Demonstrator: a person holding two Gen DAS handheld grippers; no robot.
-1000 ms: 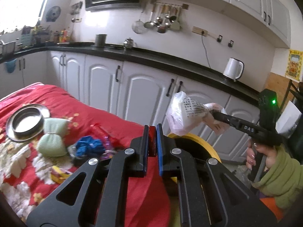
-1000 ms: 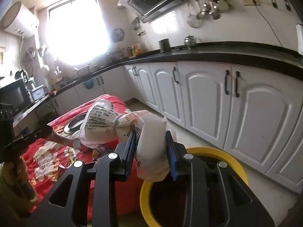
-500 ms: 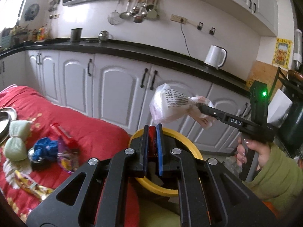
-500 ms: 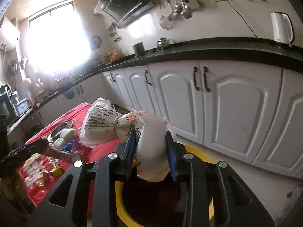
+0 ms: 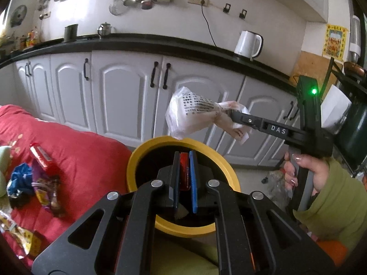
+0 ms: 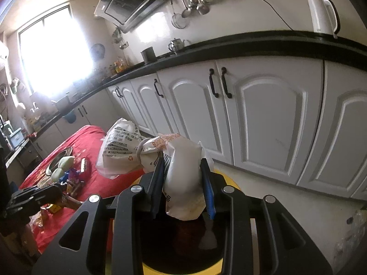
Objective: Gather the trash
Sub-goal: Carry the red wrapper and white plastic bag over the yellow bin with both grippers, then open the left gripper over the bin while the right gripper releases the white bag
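left fingers clamp red wrapper | right fingers clamp white bag — above bin rim

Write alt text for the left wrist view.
The left claw, shut on a red wrapper, points into a yellow-rimmed bin. The right claw holds a white bag above the bin, with white cabinets behind.

The yellow bin's mouth lies open beneath both grippers; white cabinets wall off the far side, the red-covered desk crowds its left
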